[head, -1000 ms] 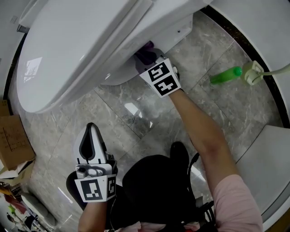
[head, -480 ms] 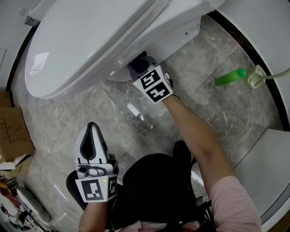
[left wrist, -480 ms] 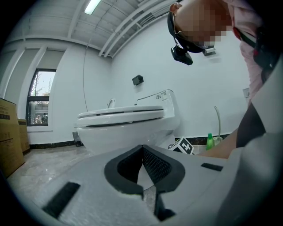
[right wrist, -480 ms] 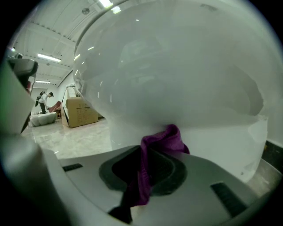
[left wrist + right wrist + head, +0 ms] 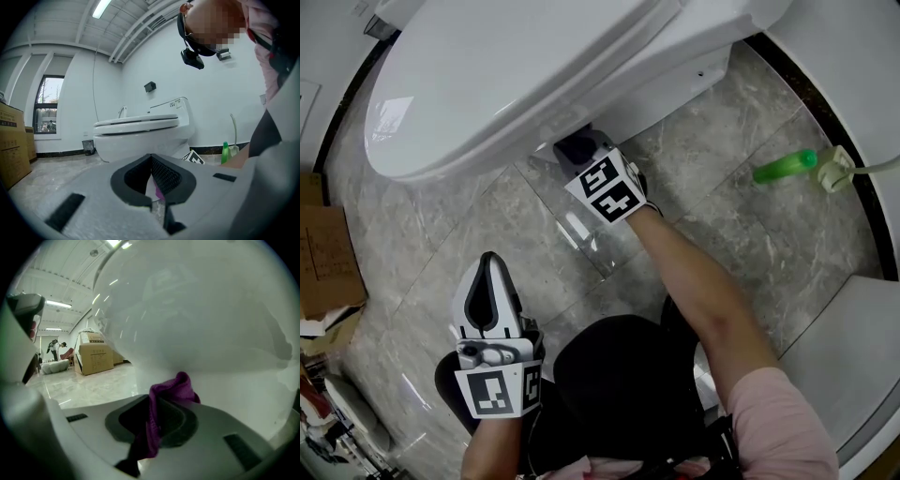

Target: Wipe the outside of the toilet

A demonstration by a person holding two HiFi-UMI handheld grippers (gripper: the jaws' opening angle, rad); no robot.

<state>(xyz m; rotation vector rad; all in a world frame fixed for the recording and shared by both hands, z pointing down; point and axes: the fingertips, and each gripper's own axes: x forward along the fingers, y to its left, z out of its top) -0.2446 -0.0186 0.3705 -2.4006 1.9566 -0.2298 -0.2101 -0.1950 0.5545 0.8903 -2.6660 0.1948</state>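
bright ceiling strips, glare on floor tiles [image 5: 577, 228], fisheye edges.

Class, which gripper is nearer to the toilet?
Right. The right gripper, shut on a purple cloth, sits against the lower side of the toilet; the left gripper hangs over the floor, well clear of it.

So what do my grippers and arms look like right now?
Both the left gripper and right gripper have pale grey-white bodies with black pads. Each carries a white cube printed with black square markers. The right arm wears a short pink sleeve.
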